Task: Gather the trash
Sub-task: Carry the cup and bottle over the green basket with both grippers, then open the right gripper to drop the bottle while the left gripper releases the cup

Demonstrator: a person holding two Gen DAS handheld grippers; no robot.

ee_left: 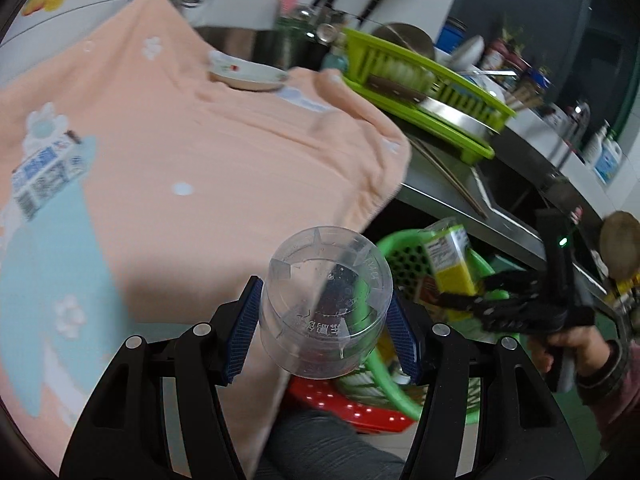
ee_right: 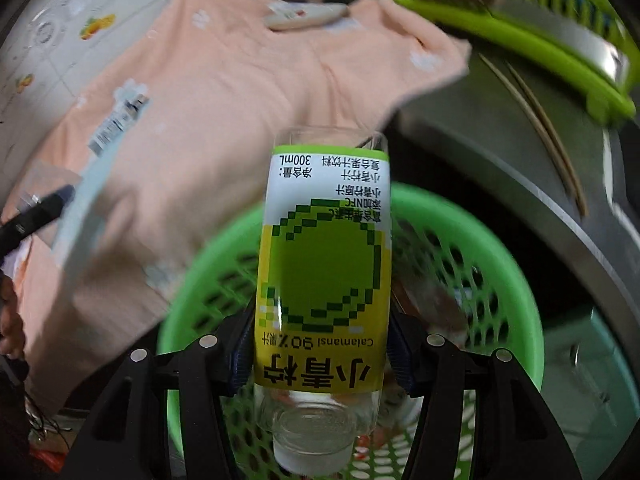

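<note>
My left gripper (ee_left: 324, 332) is shut on a clear plastic cup (ee_left: 326, 280), its bottom facing the camera, at the edge of a peach towel (ee_left: 224, 152). In the right wrist view my right gripper (ee_right: 320, 360) is shut on a juice bottle (ee_right: 324, 264) with a yellow-green label, cap end toward the camera, above a green mesh basket (ee_right: 512, 248). The left wrist view shows that same bottle (ee_left: 448, 260) over the basket (ee_left: 396, 240), held in the right gripper (ee_left: 476, 300). A small blue-and-white carton (ee_left: 44, 172) lies on the towel at the left, and the right wrist view shows the carton (ee_right: 116, 124) too.
A plate (ee_left: 248, 74) sits at the towel's far side. A lime-green dish rack (ee_left: 420, 92) stands on the steel counter (ee_left: 448, 196), with chopsticks (ee_right: 536, 120) beside it. Something red (ee_left: 340, 404) lies under the basket. A person's hand (ee_left: 568, 344) holds the right gripper.
</note>
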